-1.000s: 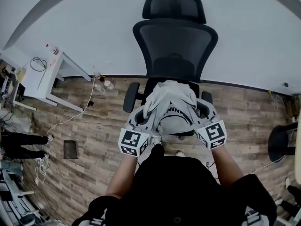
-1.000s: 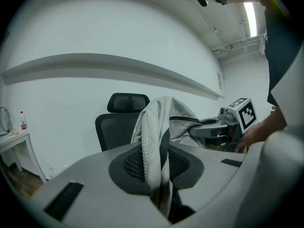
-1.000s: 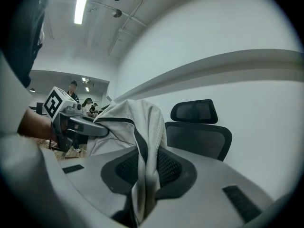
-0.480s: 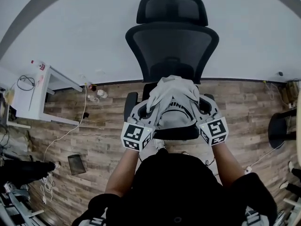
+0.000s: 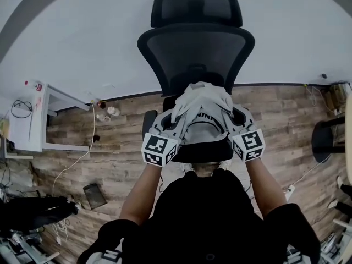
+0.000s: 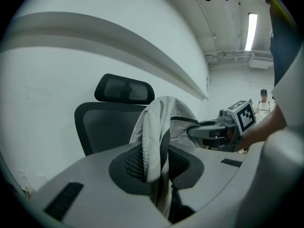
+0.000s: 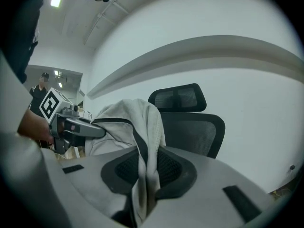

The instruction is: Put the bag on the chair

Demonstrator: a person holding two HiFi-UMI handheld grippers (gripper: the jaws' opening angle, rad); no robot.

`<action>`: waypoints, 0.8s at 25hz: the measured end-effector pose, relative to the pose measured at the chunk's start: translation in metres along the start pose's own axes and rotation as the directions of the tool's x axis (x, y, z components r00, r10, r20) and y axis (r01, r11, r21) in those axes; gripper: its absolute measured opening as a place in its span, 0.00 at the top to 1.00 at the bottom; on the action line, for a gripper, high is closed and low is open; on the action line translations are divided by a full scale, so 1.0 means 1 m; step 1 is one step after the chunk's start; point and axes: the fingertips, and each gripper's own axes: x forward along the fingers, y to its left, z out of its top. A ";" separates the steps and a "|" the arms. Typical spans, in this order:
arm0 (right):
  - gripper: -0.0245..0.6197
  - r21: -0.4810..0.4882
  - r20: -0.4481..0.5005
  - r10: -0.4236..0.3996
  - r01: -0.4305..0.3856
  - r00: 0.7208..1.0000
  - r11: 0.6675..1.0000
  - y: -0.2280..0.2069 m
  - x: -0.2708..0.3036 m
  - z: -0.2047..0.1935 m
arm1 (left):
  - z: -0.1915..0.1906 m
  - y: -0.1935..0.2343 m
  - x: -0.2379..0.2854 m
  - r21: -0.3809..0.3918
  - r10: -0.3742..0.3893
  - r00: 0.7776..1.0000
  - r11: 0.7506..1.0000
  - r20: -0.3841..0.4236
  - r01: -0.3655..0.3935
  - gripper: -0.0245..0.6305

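the left tool (image 6: 154,167) is clamped on a strip of the grey bag (image 6: 161,122). the cloth runs down between its two jaws and they pinch it tight. the right tool (image 7: 145,172) does the same on the other side, with its jaws squeezed on another fold of the bag.

seen from above, the two tools hold the bag up between them, one at each side. the bag is over the seat (image 5: 203,154) of the black chair (image 5: 195,48), near the front edge. i cannot tell if its bottom touches the seat yet. the tall back and head rest stand behind the bag, by the white wall. an arm rest (image 5: 148,122) sits just beside the left tool. the wood floor (image 5: 121,147) lies all around.

i think the bag is almost there but not set down.

things could go wrong from here. each tool holds only a thin bit of cloth, so the bag may slip out. if one tool lets go first, the bag may swing and tip. if it lands too near the front edge, it may slide off onto the floor. a bump on the seat or an arm rest may push the chair away.
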 end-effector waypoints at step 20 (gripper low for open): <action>0.82 -0.009 -0.212 0.110 -0.115 0.971 0.993 -0.039 0.077 -0.065 | -0.058 0.047 0.086 -0.088 0.055 0.981 0.993 -0.184 -0.072 0.85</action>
